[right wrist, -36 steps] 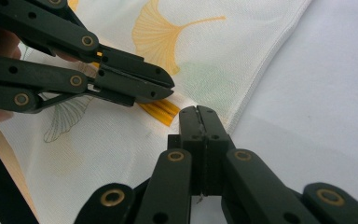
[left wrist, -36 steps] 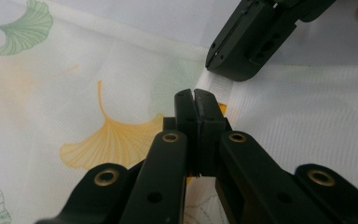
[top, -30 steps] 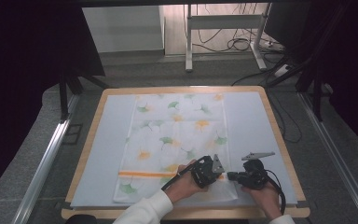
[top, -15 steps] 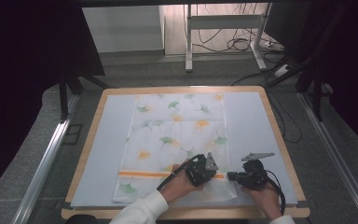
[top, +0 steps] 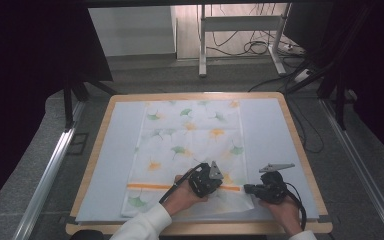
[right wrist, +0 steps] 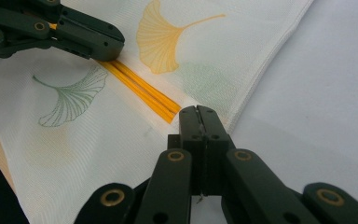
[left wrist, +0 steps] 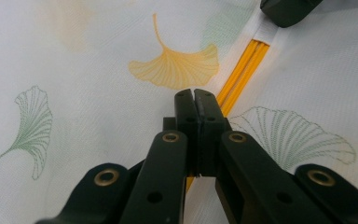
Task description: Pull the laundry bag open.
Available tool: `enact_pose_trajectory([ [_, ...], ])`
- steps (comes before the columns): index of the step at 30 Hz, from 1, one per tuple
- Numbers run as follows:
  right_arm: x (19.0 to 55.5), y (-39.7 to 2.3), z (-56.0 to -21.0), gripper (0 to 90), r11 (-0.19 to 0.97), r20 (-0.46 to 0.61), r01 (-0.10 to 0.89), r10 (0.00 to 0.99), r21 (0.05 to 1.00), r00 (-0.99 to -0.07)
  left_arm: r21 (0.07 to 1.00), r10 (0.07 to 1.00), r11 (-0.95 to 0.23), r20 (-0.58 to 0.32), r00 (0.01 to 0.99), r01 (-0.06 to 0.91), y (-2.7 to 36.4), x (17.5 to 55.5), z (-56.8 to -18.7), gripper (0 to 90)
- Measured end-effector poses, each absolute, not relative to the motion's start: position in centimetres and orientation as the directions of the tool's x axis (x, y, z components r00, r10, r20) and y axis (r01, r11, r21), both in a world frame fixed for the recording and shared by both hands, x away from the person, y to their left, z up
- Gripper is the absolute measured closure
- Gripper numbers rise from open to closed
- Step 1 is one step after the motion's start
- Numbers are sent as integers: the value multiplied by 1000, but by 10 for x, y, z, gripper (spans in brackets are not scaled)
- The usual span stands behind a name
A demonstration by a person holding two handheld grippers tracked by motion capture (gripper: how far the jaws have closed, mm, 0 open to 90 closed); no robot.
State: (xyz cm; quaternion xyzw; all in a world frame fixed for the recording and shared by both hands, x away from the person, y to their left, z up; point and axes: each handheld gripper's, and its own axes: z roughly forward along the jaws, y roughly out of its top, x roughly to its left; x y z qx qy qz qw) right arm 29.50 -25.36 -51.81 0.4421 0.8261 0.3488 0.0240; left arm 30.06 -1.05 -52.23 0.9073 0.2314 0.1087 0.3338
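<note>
Room: dark surround, grey floor, cables and a metal stand beyond a wooden-edged table (top: 105, 111) covered by a pale mat (top: 112, 165).
Cloth: a white cloth (top: 190, 135) with ginkgo leaves lies lengthwise down the middle of the mat, mostly flat; an orange stripe (top: 147, 186) crosses it near the person's edge.
Near end: the right near corner looks rumpled and slightly raised, under and between the two grippers.
Left gripper: the left gripper (left wrist: 196, 100) is clenched, jaws pressed together with nothing visibly between them; the tips rest low over the cloth just beside the stripe.
Right gripper: the right gripper (right wrist: 199, 116) is clenched too; a thin bit of cloth may sit in the seam, but I cannot tell. It sits at the cloth's right edge, where the stripe ends.
Spacing: in the high view the left gripper (top: 207, 178) and right gripper (top: 267, 189) are near each other, both on the near right part of the cloth.
Step in hand: likely smoothing or taking hold of the near end for a fold.
Doing it well: release both claws first, then pinch the near edge at two points well apart, ideally the corners.
Watch: lift evenly, so the stripe stays straight and the far end does not drag askew.
</note>
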Motion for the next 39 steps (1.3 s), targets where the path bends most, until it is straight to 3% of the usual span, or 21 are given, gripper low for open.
enact_pose_trajectory([
  [39, 295, -254, -519, 898, 369, 265, 707, 743, 604, -614, 666, 553, -625, 8, 833, 408, 21, 295, -524, 900],
])
